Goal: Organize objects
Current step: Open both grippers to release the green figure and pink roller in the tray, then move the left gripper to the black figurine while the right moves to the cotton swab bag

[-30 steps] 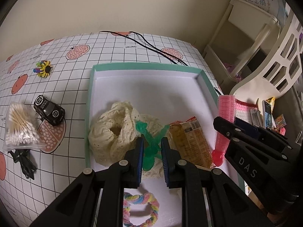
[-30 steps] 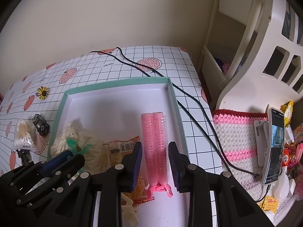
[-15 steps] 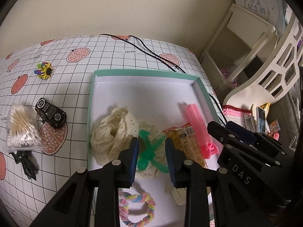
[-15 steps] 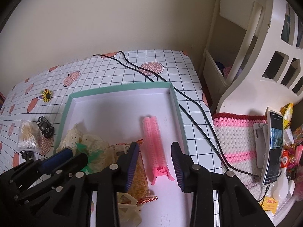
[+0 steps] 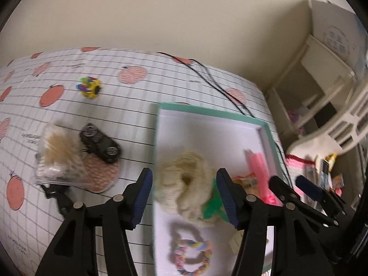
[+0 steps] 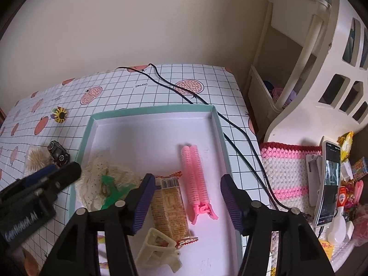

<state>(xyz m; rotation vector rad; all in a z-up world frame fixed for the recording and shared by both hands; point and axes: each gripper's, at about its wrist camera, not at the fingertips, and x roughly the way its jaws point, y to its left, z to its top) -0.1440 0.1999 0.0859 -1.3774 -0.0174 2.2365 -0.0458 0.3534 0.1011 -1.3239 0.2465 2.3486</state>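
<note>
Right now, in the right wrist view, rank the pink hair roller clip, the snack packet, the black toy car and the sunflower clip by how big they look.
1. snack packet and pink hair roller clip: similar, too close to rank
2. black toy car
3. sunflower clip

The last two lie farther away, so they look smaller.

worktop [image 6: 207, 80]: white, black grid, red-orange fruit prints | shallow cardboard tray [image 6: 151, 111]: mint-green rim, white inside | ribbed plastic hair-roller clip [image 6: 195, 179]: pink | lacy fabric scrunchie [image 5: 186, 191]: cream | small toy car [image 5: 101, 143]: black | snack packet [image 6: 169, 209]: orange
</note>
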